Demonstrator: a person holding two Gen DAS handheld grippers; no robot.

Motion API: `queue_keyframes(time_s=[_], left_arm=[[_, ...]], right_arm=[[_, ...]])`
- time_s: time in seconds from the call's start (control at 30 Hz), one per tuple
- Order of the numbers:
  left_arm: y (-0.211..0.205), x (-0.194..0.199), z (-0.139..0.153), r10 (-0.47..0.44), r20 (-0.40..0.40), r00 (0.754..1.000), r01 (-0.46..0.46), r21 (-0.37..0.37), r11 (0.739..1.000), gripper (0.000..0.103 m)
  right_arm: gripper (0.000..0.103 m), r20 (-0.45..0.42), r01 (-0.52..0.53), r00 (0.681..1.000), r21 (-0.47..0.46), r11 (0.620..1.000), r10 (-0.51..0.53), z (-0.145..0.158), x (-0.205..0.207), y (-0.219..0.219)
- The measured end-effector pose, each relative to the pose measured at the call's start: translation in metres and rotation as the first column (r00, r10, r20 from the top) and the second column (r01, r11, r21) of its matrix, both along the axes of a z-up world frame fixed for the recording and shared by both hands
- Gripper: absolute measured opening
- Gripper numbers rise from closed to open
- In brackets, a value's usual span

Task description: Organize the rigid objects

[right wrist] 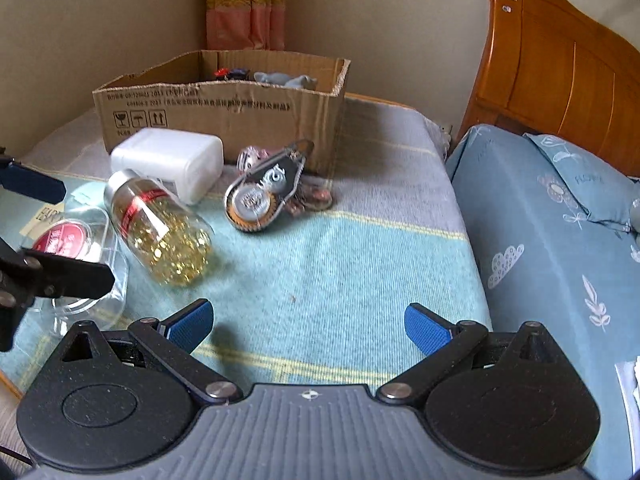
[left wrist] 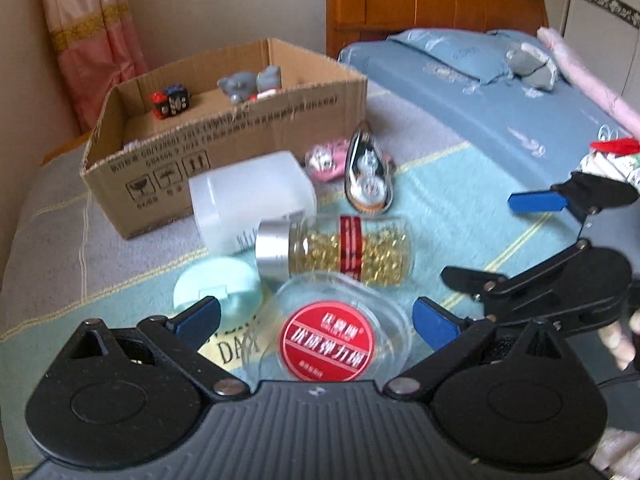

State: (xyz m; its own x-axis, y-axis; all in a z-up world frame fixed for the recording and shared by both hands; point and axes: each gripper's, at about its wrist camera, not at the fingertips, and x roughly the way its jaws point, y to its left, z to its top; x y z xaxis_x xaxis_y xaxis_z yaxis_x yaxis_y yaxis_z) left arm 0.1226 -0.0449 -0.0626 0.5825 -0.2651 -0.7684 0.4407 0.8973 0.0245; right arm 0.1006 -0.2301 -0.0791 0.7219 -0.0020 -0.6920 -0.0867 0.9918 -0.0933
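Both grippers, left gripper (left wrist: 316,322) and right gripper (right wrist: 308,326), gape wide, empty. Far left, the cardboard box (right wrist: 224,110) hides most of its toys. Nearer, the pill jar (left wrist: 336,250) lies sideways, cap pointing left; the clear round case (left wrist: 332,336) is partly cut off.

The cardboard box (right wrist: 224,108) has small black signs at its 7 o'clock corner: a glass, an umbrella and two up arrows. Its rows of print are too small to read. The paper (left wrist: 236,346) under the clear case shows "DAY".
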Motion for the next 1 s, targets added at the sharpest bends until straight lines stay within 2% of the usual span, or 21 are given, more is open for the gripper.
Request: queue_keyframes(time_s=[0.2,0.37,0.5,0.63,0.8,0.9,1.0], left_arm=[[0.020,-0.007,-0.001,0.008,-0.002,1.000,-0.008,0.011,1.000,0.102],[0.045,-0.012,-0.001,0.044,-0.010,0.999,-0.044,0.002,0.999,0.102],[0.061,-0.015,-0.002,0.075,-0.017,0.997,-0.075,-0.013,0.997,0.102],[0.075,-0.018,-0.003,0.105,-0.013,0.994,-0.106,-0.025,0.994,0.102],[0.090,-0.017,-0.006,0.166,-0.008,0.986,-0.167,-0.042,0.985,0.102],[0.093,-0.015,-0.009,0.179,-0.020,0.984,-0.180,-0.051,0.982,0.102],[0.091,-0.013,-0.015,0.179,-0.031,0.983,-0.180,-0.021,0.983,0.102]], right_arm=[[0.103,-0.003,-0.026,1.000,0.017,1.000,0.026,-0.005,-0.001,-0.002],[0.103,-0.013,-0.032,0.999,0.079,0.996,0.033,-0.008,0.002,-0.010],[0.103,0.014,-0.064,0.998,0.074,0.995,0.063,-0.010,-0.001,-0.011],[0.103,-0.015,-0.094,0.995,0.072,0.993,0.095,-0.007,0.008,-0.013],[0.103,-0.016,-0.174,0.985,0.022,0.985,0.174,-0.005,0.024,-0.011],[0.103,-0.009,-0.225,0.974,-0.040,0.973,0.225,-0.003,0.039,-0.009],[0.103,-0.013,-0.292,0.956,-0.075,0.953,0.292,-0.001,0.053,-0.007]])
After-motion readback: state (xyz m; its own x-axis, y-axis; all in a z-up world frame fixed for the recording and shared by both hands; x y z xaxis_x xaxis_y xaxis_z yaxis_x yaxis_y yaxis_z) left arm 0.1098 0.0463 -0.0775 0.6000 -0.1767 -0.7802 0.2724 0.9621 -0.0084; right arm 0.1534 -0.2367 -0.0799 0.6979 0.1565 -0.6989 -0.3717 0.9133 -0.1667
